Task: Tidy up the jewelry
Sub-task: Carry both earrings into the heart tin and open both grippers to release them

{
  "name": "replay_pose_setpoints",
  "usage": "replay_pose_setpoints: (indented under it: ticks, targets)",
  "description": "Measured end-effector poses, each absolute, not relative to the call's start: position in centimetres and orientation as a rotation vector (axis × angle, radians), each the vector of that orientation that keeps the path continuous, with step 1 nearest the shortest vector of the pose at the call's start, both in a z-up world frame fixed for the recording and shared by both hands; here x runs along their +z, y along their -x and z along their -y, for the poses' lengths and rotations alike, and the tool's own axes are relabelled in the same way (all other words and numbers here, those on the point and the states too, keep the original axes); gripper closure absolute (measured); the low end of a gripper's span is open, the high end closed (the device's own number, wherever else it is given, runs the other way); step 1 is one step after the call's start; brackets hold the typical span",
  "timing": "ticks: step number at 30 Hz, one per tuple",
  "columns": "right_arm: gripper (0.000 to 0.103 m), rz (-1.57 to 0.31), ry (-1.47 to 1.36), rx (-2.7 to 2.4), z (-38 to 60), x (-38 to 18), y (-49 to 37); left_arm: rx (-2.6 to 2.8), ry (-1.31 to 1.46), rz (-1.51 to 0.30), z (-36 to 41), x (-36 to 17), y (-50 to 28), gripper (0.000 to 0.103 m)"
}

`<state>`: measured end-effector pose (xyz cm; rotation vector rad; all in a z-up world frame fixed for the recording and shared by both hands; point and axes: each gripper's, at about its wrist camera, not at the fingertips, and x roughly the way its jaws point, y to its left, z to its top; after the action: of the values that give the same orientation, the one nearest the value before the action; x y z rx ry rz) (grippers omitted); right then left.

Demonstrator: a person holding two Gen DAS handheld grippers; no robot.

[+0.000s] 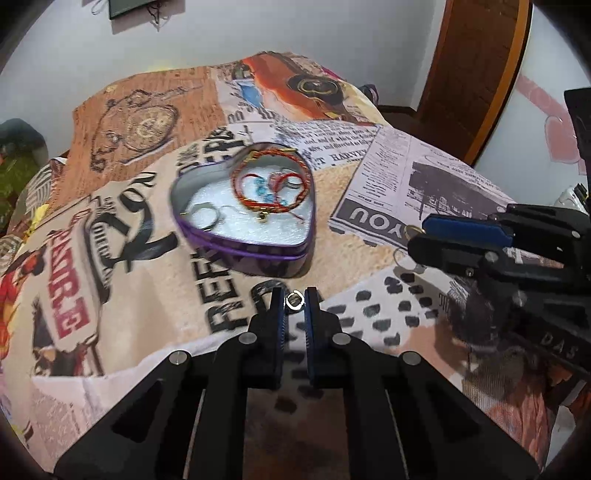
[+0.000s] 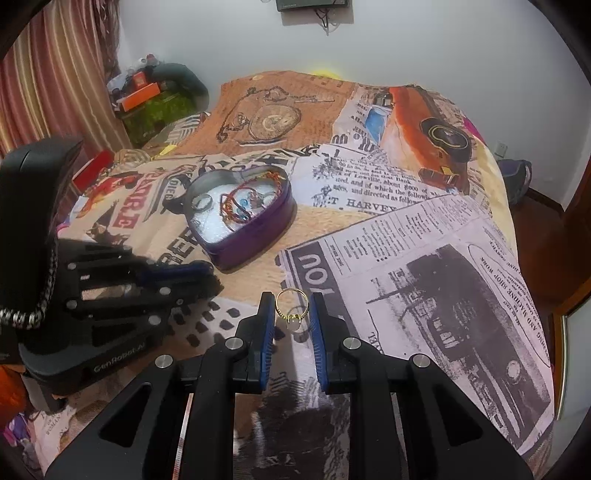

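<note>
Over the bed (image 2: 369, 229), short of the open heart tin (image 1: 243, 206) that already holds bracelets, each tool grips a ring, left tool (image 1: 294, 300) a silver ring (image 1: 294, 299), right tool (image 2: 292, 310) a gold ring (image 2: 291, 304), probably for dropping in.

A bedroom in a home is shown. Most of both views is filled by a bed (image 2: 369, 155) covered with a blanket (image 1: 129, 192) printed with newspaper clippings, a pocket watch and an orange car. Striped curtains (image 2: 55, 74) are seen at the left of the right wrist view, beside a cluttered pile of household items (image 2: 155, 99) in the corner. Plain white walls (image 2: 443, 44) are seen behind, with a dark framed item (image 2: 312, 4) hung high and a wall socket (image 2: 501, 148) low down. A wooden door (image 1: 476, 74) with a brown frame is visible in the left wrist view.
</note>
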<state>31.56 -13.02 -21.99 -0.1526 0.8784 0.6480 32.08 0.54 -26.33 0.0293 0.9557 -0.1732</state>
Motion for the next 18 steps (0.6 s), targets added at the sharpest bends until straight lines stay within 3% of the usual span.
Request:
replay_pose_setpoints:
  ticks: [18]
  targets:
    - [0.086, -0.759, 0.143, 0.666, 10.0, -15.8, -30.1, -0.13, 0.005, -0.786, -4.3, -18.8, -29.0, 0.095]
